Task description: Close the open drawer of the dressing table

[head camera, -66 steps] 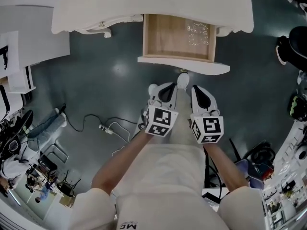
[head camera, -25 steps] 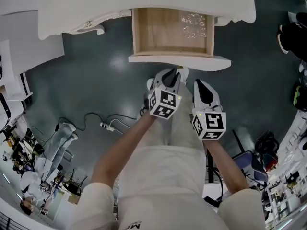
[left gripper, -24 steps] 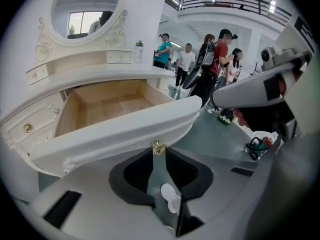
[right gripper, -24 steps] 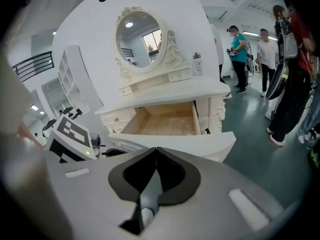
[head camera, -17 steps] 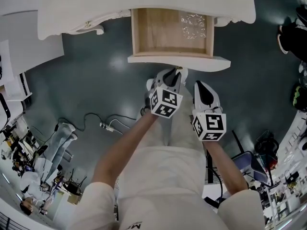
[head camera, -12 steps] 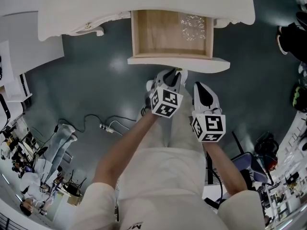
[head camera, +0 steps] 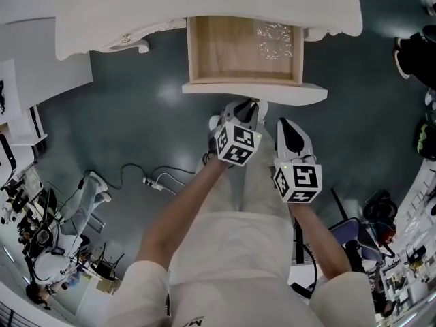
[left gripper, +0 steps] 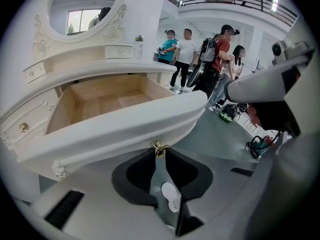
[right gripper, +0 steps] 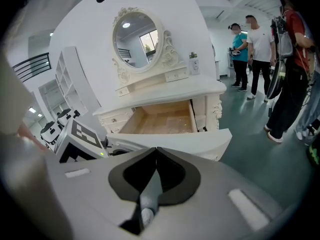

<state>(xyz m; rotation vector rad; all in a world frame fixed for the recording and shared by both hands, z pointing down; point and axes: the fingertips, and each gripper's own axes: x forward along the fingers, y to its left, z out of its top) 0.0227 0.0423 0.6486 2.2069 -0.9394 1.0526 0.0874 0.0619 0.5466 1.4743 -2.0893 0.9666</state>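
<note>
The white dressing table (head camera: 204, 2) runs along the top of the head view. Its drawer (head camera: 238, 46) is pulled out and shows a bare wooden inside. My left gripper (head camera: 249, 107) is shut, and its tips rest against the small gold knob (left gripper: 159, 148) under the white drawer front (head camera: 254, 91). That front (left gripper: 115, 134) fills the left gripper view. My right gripper (head camera: 286, 129) hangs shut and empty just to the right, a little short of the drawer front (right gripper: 190, 141).
A small glittery thing (head camera: 276, 41) lies in the drawer's right rear corner. A cable and plug (head camera: 158, 182) lie on the dark floor to the left. Several people (left gripper: 200, 59) stand to the right of the table. An oval mirror (right gripper: 141, 36) tops it.
My left gripper has moved forward until its tips reach the knob of the drawer front. The right gripper has hardly moved. The drawer is still as far out.
</note>
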